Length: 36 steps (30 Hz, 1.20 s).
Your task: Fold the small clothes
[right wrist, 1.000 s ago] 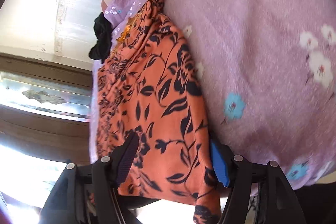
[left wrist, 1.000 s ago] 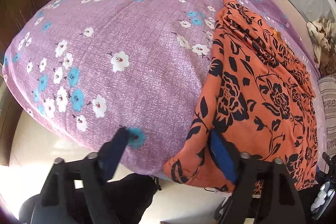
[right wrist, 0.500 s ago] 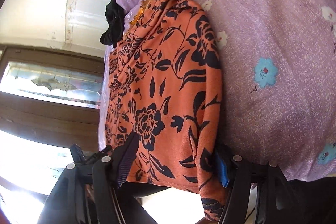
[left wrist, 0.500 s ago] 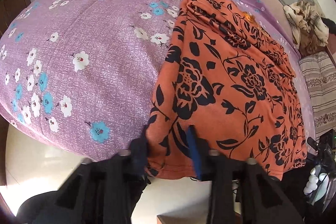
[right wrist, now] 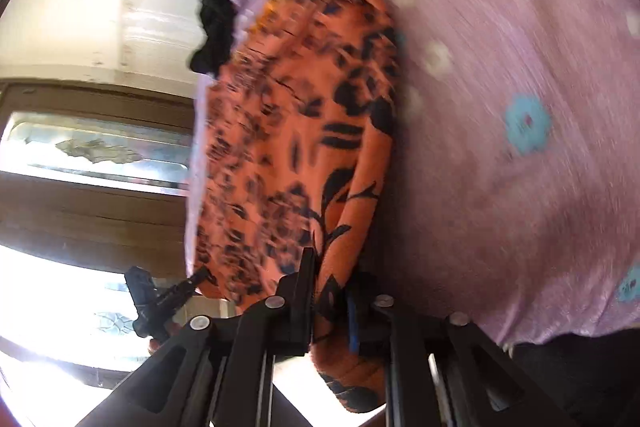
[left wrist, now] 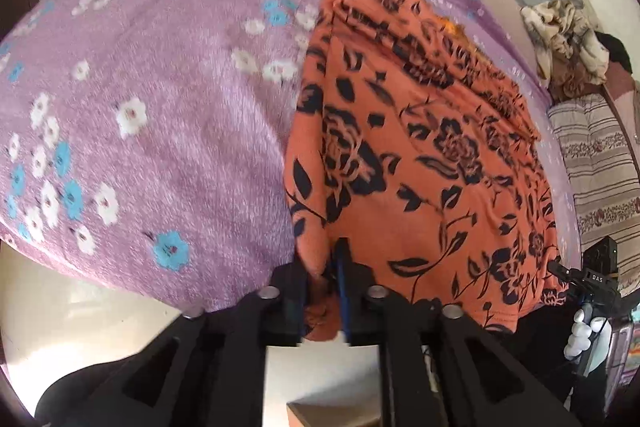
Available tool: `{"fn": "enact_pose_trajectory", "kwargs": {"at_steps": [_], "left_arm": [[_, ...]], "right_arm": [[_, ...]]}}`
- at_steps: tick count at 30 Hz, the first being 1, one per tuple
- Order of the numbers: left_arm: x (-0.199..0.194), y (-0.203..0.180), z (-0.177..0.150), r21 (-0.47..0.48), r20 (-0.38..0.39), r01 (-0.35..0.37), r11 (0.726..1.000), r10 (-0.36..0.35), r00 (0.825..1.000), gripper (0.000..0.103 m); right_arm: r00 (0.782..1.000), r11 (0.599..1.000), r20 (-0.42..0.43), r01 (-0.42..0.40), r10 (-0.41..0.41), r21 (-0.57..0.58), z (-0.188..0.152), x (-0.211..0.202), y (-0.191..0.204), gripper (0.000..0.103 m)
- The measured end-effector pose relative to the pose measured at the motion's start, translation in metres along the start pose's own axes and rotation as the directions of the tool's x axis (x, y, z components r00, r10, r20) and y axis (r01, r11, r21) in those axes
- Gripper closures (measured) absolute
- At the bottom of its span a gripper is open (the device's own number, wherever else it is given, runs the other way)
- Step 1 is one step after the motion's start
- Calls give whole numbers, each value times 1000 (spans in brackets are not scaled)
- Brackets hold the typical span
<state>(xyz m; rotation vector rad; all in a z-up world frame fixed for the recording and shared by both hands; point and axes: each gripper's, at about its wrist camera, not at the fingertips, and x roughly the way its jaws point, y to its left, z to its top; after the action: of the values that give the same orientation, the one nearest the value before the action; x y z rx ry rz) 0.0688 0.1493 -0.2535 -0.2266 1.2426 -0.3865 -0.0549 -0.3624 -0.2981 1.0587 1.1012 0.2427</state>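
At the bed's (left wrist: 152,131) near edge, the orange floral garment (left wrist: 420,163) lies flat; left claw (left wrist: 326,279), easing, and right claw (right wrist: 330,291), closing, pinch its hem corners, presumably to lift and fold.

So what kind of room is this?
Probably a bedroom. A bed with a purple flowered bedsheet fills the view, an orange flowered garment lies on it, and a striped mattress sits beside it.
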Motion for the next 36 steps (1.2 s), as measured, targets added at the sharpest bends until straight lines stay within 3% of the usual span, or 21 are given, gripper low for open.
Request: {"fn": "enact_pose_trajectory", "kwargs": {"at_steps": [2, 4, 5, 11, 15, 19, 22, 25, 27, 29, 30, 31, 33, 34, 35, 36], "left_arm": [[0, -1, -1, -2, 11, 24, 1000, -24, 1000, 72], [-2, -4, 0, 4, 19, 29, 1000, -29, 999, 94], [-2, -4, 2, 1, 17, 38, 999, -38, 999, 97], [-32, -16, 35, 7, 96, 122, 993, -122, 988, 97], [-55, -28, 93, 26, 157, 167, 986, -169, 973, 97], [-62, -45, 174, 78, 204, 136, 988, -149, 967, 97], [-38, -50, 243, 42, 202, 115, 992, -121, 972, 97], [2, -46, 300, -7, 223, 73, 997, -69, 972, 96], [35, -39, 324, -51, 245, 46, 998, -32, 969, 93], [70, -30, 338, -101, 218, 61, 993, -38, 975, 91], [82, -24, 339, -133, 206, 57, 989, -29, 978, 91], [93, -18, 338, -177, 199, 52, 983, -16, 980, 91], [99, -7, 329, -245, 239, 116, 962, -56, 969, 91], [93, -1, 322, -278, 283, 162, 947, -80, 956, 91], [83, 4, 314, -305, 340, 208, 929, -97, 935, 90], [69, 7, 304, -323, 407, 237, 916, -92, 909, 82]], "right_arm": [[1000, 1000, 7, -21, 21, 2, 0, -1, -1, 87], [999, 999, 28, -36, 37, -37, -1, -3, 7, 87], [998, 997, 29, -58, 59, -42, 0, -4, 10, 87], [973, 978, 122, -182, 193, -96, 32, -18, 48, 90], [942, 963, 215, -236, 259, -128, 82, -27, 76, 90], [891, 955, 348, -256, 292, -147, 152, -31, 99, 90], [839, 953, 454, -284, 299, -103, 211, -27, 100, 90], [816, 968, 530, -249, 233, -42, 261, -6, 85, 86], [812, 958, 544, -282, 211, 49, 283, 10, 57, 84], [843, 925, 514, -310, 160, 220, 294, 22, 26, 78], [859, 917, 497, -291, 126, 271, 298, 18, 15, 71], [861, 924, 498, -267, 101, 273, 302, 16, 13, 68], [838, 957, 544, -198, 53, 213, 301, 1, 21, 67], [830, 966, 557, -176, 42, 188, 300, -3, 27, 66], [829, 974, 557, -166, 53, 155, 299, -6, 35, 64], [832, 980, 551, -159, 66, 123, 298, -6, 44, 64]]}}
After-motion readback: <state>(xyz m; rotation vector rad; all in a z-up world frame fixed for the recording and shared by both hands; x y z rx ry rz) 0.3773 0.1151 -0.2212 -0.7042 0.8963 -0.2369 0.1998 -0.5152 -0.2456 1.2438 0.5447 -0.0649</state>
